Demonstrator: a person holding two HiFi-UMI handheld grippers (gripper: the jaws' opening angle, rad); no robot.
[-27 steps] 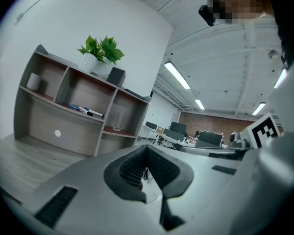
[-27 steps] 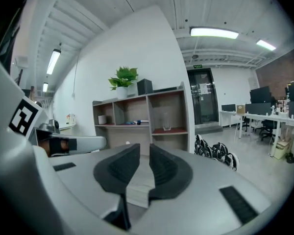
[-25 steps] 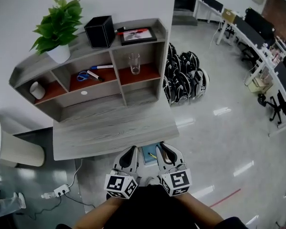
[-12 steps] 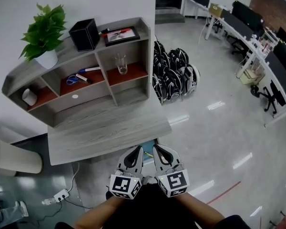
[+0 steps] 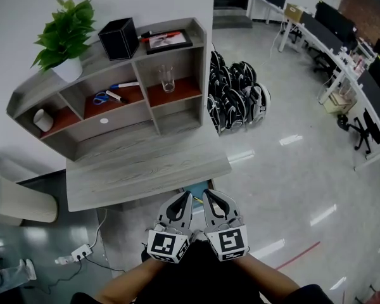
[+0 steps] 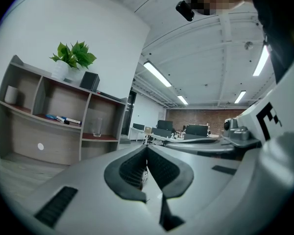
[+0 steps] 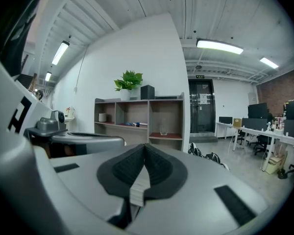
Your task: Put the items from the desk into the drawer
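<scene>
— Grippers first: how do they stand?
— Left gripper [image 5: 181,201] and right gripper [image 5: 209,198] sit side by side, close to the person's body, just off the front edge of the desk [image 5: 145,170]; each has its 2 jaws pressed together with nothing between them.
— And the drawer?
— Drawer [image 5: 196,187] shows as a bluish strip under that front edge, just beyond the jaw tips.
— Items?
— In the shelf unit [image 5: 177,122] on the desk, well apart from both grippers: scissors [image 5: 100,98] and marker [image 5: 123,85] in the middle compartment; glass [image 5: 168,78] in the right one; white cup [image 5: 43,120] at left; plant [image 5: 66,30], black box [image 5: 119,38] and picture frame [image 5: 166,41] on top.
</scene>
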